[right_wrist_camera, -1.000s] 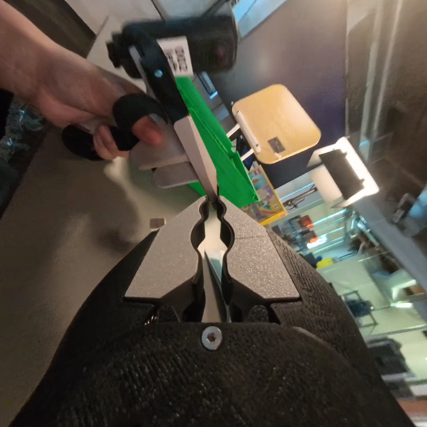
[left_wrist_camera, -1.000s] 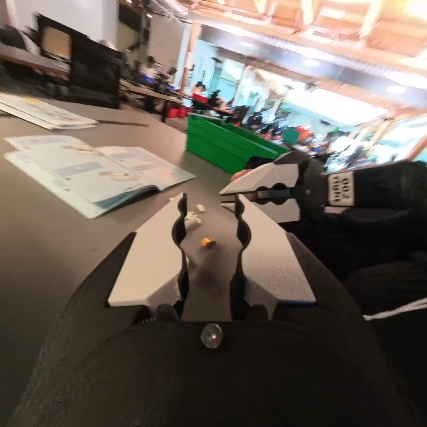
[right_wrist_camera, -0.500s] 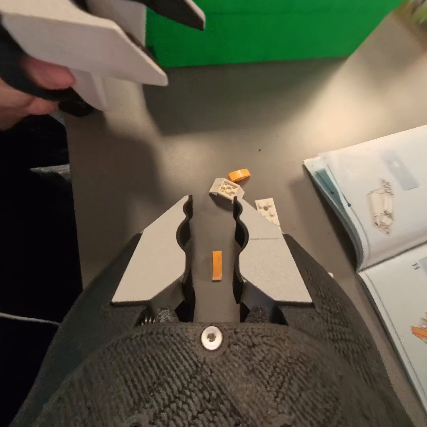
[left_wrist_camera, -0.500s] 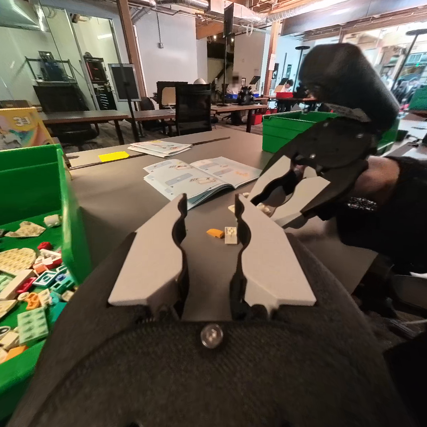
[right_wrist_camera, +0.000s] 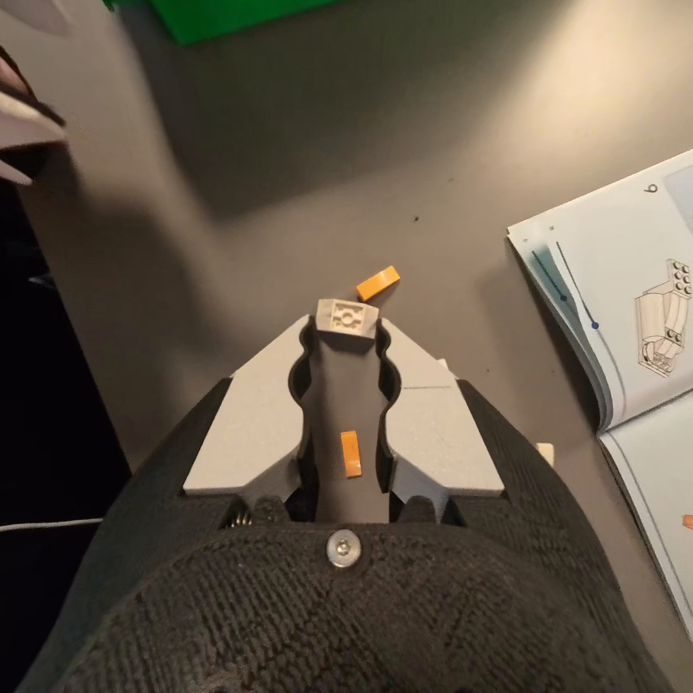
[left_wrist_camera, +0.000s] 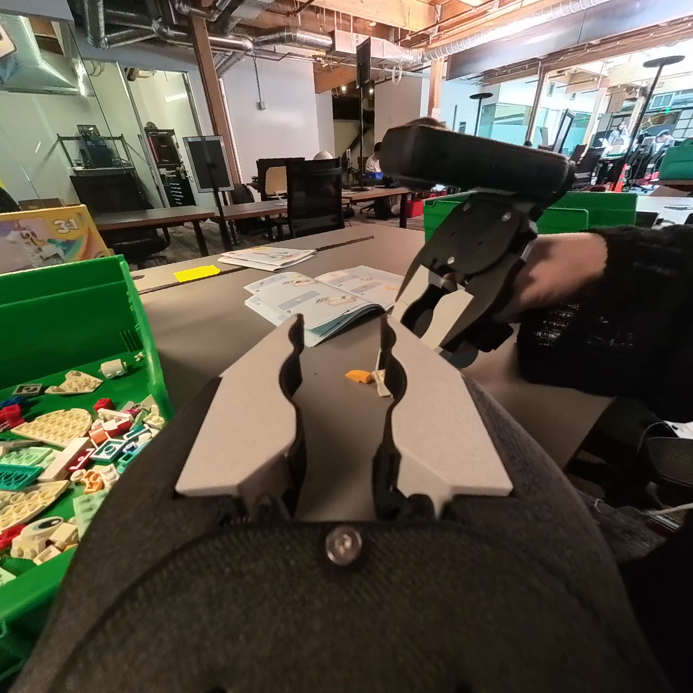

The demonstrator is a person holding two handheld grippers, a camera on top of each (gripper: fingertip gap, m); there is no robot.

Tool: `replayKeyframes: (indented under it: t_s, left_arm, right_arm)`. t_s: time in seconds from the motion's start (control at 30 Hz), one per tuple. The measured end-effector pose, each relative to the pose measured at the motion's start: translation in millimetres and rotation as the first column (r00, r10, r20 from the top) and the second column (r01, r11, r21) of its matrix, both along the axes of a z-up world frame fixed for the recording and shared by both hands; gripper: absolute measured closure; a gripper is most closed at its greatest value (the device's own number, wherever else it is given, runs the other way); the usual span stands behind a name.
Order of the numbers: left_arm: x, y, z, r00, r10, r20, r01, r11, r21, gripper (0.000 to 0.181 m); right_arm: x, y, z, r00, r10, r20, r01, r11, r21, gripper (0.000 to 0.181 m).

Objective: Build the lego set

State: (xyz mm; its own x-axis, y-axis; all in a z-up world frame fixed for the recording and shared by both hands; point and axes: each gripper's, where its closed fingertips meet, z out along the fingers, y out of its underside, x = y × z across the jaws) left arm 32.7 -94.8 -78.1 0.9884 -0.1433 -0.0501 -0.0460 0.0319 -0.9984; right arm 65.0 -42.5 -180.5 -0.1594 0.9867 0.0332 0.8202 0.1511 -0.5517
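Grey scalloped claw (left_wrist_camera: 339,330), black textured body, silver screw (left_wrist_camera: 343,544), black sleeve (left_wrist_camera: 615,318)

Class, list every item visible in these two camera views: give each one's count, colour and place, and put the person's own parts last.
Curved orange pieces: two, on the table.
Cream brick: one, underside up, between the right gripper's fingertips.
Instruction booklet: one, pale blue, open on the table.
Closed booklets: a stack, pale, farther back.
Green bin: one, left, holding mixed pieces.
Yellow note: one, on the table.
Table: grey.
Left gripper: open, empty.
Right gripper: around the brick.
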Motion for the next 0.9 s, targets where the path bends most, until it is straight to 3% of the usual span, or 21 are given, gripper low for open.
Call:
replayKeyframes:
  t_s: [0.17,0.3,0.43,0.53,0.7,0.8,0.83,0.9]
  left_arm:
    - [17.2,-3.8,-1.1,0.993,-0.11,-0.054,0.11,0.994,0.005,0.14]
    - [26.4,2.3,-9.0,0.981,-0.131,-0.141,0.126,0.991,-0.042,0.133]
    - [33.6,14.7,-12.2,0.962,-0.099,-0.256,0.092,0.995,-0.041,0.13]
    - [41.3,18.6,-5.5,0.941,-0.065,-0.332,0.078,0.997,0.026,0.134]
    - [61.9,13.1,7.3,0.902,-0.067,-0.427,0.132,0.984,0.123,0.158]
    - [62.6,13.3,8.9,0.887,-0.037,-0.46,0.107,0.986,0.126,0.164]
    - [61.9,15.9,5.6,0.887,-0.043,-0.459,0.094,0.991,0.09,0.166]
    - [57.7,20.7,-1.3,0.884,-0.05,-0.466,0.069,0.997,0.023,0.166]
  right_arm:
    - [-1.5,-5.2,7.3,0.996,-0.028,-0.088,0.019,0.995,-0.102,0.152]
    - [-7.3,-19.4,48.0,0.943,-0.099,-0.318,-0.014,0.942,-0.335,0.152]
    - [-1.7,-43.3,98.0,0.866,-0.186,-0.464,-0.177,0.755,-0.631,0.152]
    - [7.5,-55.3,113.1,0.855,-0.204,-0.476,-0.265,0.618,-0.74,0.153]
    - [18.0,-60.9,118.9,0.854,-0.209,-0.476,-0.32,0.511,-0.798,0.153]
    - [22.3,-62.3,119.4,0.847,-0.197,-0.493,-0.34,0.512,-0.789,0.152]
    - [22.5,-60.8,116.9,0.841,-0.188,-0.507,-0.337,0.551,-0.764,0.152]
    - [21.6,-52.8,111.6,0.814,-0.152,-0.56,-0.317,0.692,-0.648,0.151]
